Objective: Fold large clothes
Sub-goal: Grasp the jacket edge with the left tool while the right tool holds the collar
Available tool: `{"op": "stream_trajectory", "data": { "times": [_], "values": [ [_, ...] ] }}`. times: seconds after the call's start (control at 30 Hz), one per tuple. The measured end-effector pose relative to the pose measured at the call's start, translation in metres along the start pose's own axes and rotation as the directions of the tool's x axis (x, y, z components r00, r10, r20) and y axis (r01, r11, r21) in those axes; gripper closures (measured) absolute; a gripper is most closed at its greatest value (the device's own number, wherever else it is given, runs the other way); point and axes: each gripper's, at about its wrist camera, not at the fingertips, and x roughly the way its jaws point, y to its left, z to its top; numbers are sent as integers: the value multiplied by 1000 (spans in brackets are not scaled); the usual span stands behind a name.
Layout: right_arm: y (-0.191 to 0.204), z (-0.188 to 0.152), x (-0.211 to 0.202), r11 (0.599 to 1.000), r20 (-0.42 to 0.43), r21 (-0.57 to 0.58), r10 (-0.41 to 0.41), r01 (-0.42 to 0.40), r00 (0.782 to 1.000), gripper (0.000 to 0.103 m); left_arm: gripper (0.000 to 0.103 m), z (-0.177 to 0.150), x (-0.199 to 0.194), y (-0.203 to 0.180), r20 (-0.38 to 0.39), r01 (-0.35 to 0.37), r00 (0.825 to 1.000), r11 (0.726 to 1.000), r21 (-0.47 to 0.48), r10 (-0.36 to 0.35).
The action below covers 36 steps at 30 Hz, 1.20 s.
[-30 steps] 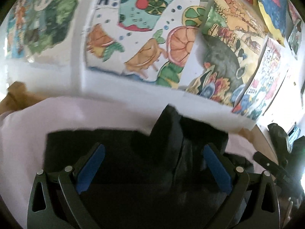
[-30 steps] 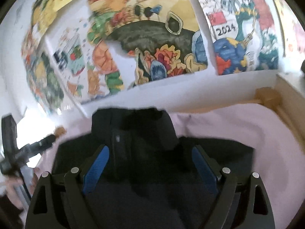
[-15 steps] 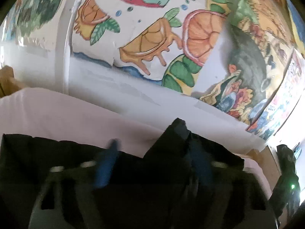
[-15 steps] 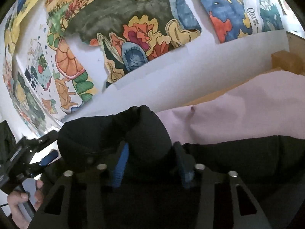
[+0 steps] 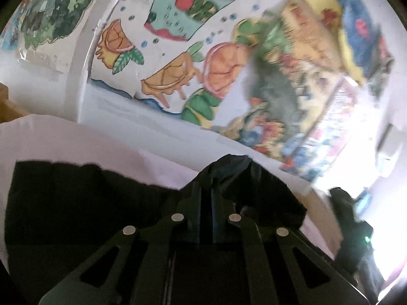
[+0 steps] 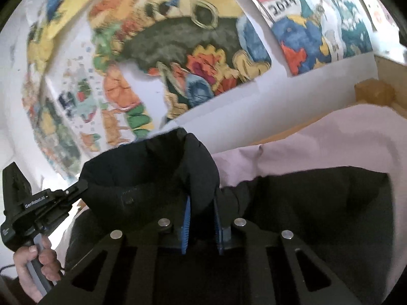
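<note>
Both your grippers were wide a second ago. Now left gripper (image 5: 205,198) pinches the black garment (image 6: 318,198) on the pink sheet (image 6: 343,139); right gripper (image 6: 201,218) is closing on its collar, ready to fold.

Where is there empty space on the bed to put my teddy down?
Bare pink sheet lies beyond the black jacket, between it and the painted wall, out toward the wooden corner post. More bare sheet shows past the jacket's other end. The middle is crowded: both grippers pinch the jacket's raised collar there.
</note>
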Motion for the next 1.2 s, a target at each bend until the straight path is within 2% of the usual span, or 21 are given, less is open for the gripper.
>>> {"op": "stream_trajectory", "data": {
  "times": [0.2,0.3,0.47,0.63,0.77,0.9,1.0,1.07,1.2],
  "values": [
    [14,-19,-47,995,-13,-98,29,-30,999,88,100,-21,-60,6,-9,43,999,999,14,-43],
    [33,-38,-66,964,1,-267,-21,21,1000,88,100,-34,-78,10,-39,65,997,998,-13,-65],
    [48,-61,-76,927,-8,-372,-63,55,998,88,101,-58,-92,26,-55,48,997,998,-44,-51],
    [46,-75,-75,926,-51,-376,-69,45,996,87,101,-82,-80,50,-114,-6,993,995,-103,-6],
    [42,-73,-84,942,-61,-335,-56,33,997,87,101,-91,-71,60,-141,-19,990,995,-100,4],
    [27,-48,-100,993,-50,-118,25,-31,998,87,101,-93,-69,60,-141,-20,990,997,-80,9],
    [34,-30,-97,997,-21,-55,43,-44,999,87,101,-97,-70,60,-139,-30,990,998,-59,21],
    [46,-21,-83,995,-24,-93,26,-28,999,86,101,-99,-68,59,-144,-38,989,998,-52,30],
    [61,-21,-60,979,6,-196,-60,60,998,85,101,-100,-68,57,-146,-50,988,998,-29,45]
  ]
}}
